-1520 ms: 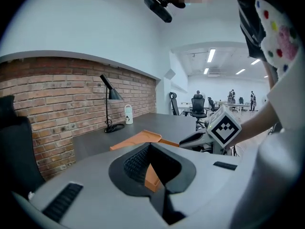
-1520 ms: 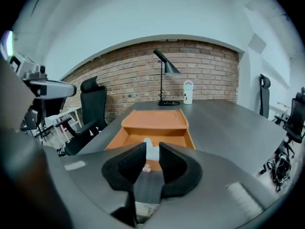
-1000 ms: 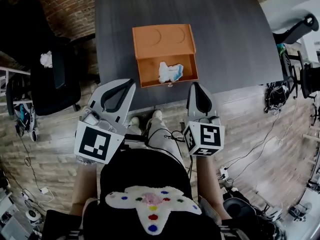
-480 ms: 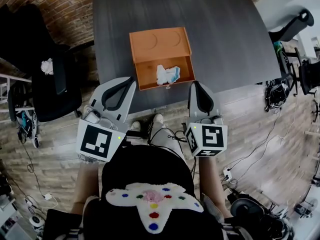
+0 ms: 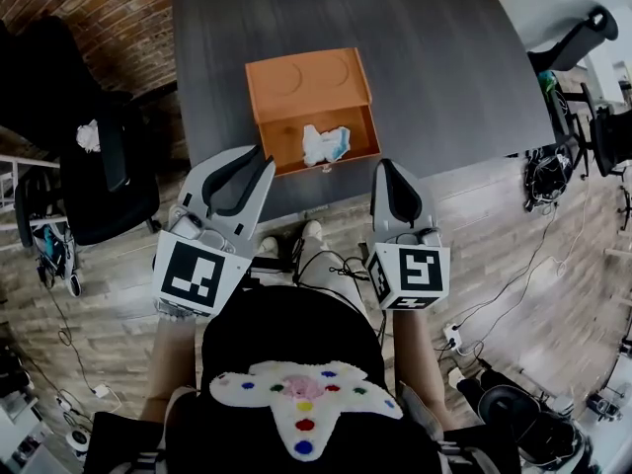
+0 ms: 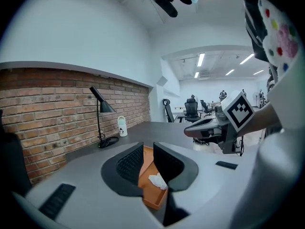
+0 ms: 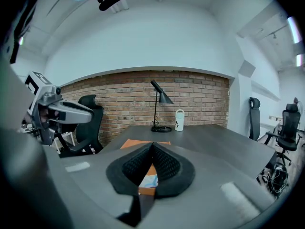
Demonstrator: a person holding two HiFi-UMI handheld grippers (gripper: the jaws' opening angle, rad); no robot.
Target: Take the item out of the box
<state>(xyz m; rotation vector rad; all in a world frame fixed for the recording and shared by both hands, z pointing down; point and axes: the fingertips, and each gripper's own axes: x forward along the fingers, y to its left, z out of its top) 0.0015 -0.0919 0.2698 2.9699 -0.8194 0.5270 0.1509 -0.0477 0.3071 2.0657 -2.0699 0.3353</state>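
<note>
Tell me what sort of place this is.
Likely an office or lab workspace: a large dark table, a desk lamp by a brick wall, and office chairs under strip lights beyond.

The left hand-held gripper (image 5: 260, 156) has edged nearer the box (image 5: 306, 82).

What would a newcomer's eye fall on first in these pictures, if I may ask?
The open orange box on the dark table stands out first, with a white-and-blue item lying in it. Next come the two tools held at the table's near edge, short of the box: the left hand-held gripper with jaws apart, and the right hand-held gripper shut and empty.
</note>
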